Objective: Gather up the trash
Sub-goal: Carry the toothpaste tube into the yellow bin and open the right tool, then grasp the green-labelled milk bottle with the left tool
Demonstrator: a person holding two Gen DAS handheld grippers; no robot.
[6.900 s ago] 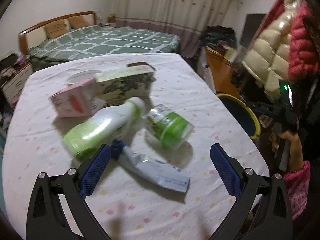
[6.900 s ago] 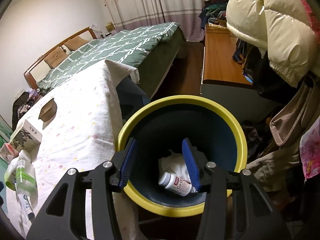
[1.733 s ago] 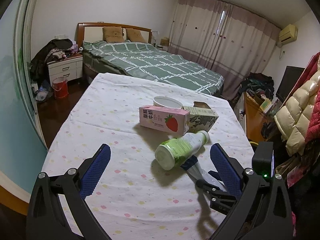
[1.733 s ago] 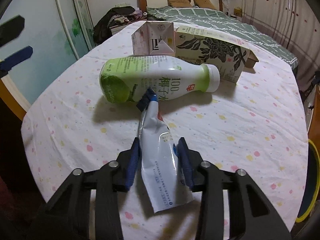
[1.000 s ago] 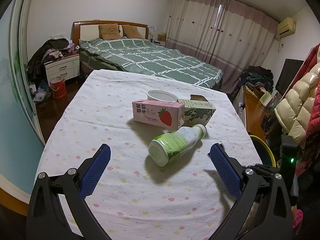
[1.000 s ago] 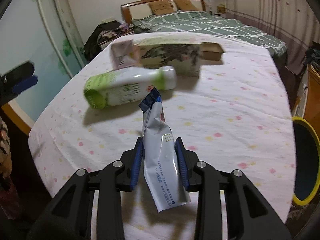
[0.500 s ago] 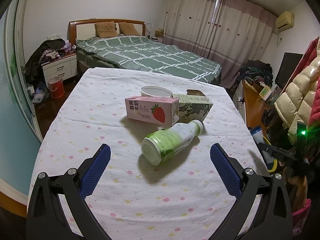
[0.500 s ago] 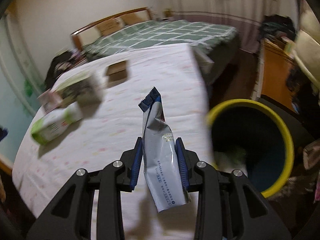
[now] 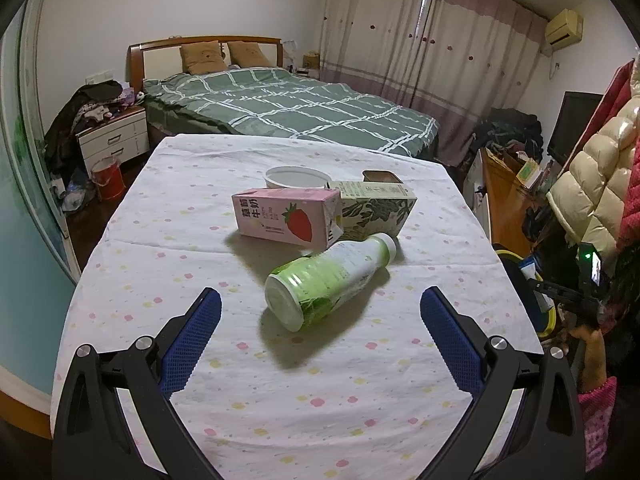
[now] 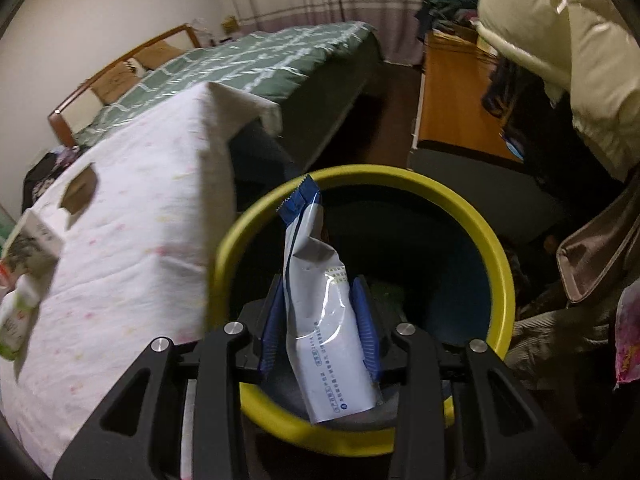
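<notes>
Right gripper (image 10: pixel 320 312) is pinching a white and blue wrapper (image 10: pixel 324 320) between its blue pads, holding it right over the open mouth of the yellow-rimmed bin (image 10: pixel 496 264) beside the table (image 10: pixel 140 240). Left gripper (image 9: pixel 320 320) is spread wide with nothing in it, hovering above the tablecloth (polka dots everywhere). Ahead of it lie a green bottle (image 9: pixel 328 280) on its side, a pink strawberry milk carton (image 9: pixel 286 218), a patterned box (image 9: pixel 374 206) and a white bowl (image 9: pixel 296 176).

bin (image 10: pixel 496 256) mouth open, wrapper (image 10: pixel 324 320) over it
</notes>
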